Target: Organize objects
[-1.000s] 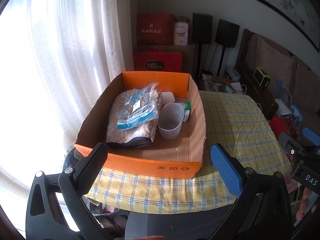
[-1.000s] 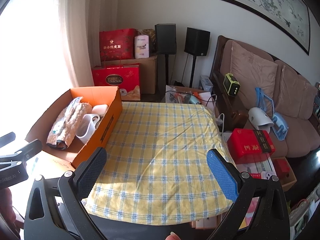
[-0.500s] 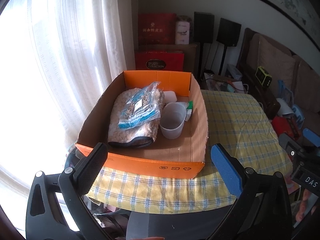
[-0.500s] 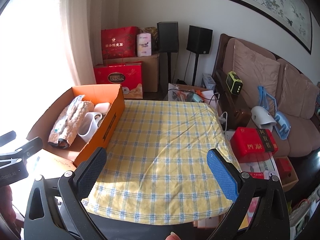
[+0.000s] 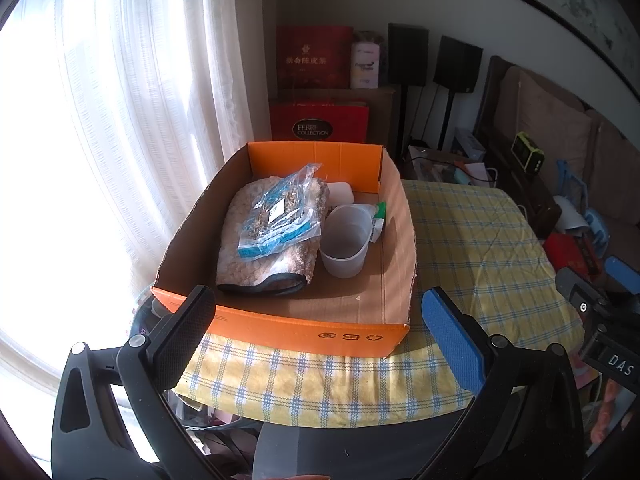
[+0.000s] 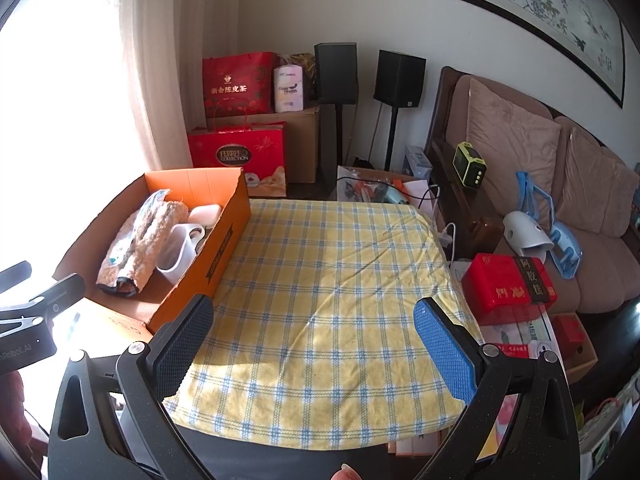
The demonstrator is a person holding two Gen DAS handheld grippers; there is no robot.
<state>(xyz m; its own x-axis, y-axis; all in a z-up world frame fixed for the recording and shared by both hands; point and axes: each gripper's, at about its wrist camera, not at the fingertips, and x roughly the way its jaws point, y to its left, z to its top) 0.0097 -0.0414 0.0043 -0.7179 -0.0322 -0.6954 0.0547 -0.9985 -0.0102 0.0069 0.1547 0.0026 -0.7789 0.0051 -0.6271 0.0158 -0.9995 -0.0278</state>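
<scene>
On the table's window end: orange cardboard box [image 5: 280, 330], the landmark here; its long axis runs away from the left wrist camera toward the far wall.
Inside the box, window side: folded fleecy cloth [image 5: 256, 256] lying lengthwise, a clear snack bag [image 5: 280, 216] flat on top, probably stacked to save floor space.
Inside the box, sofa side: plastic measuring cup [image 5: 345, 242], upright, mouth up, beside the cloth.
Beside the box: checked tablecloth [image 6: 332, 280], bare, so sorting looks nearly done.
Left gripper [image 5: 318, 336]: jaws apart, empty, short of the box's near wall.
Right gripper [image 6: 314, 342]: jaws apart, empty, over the cloth-covered table.
</scene>
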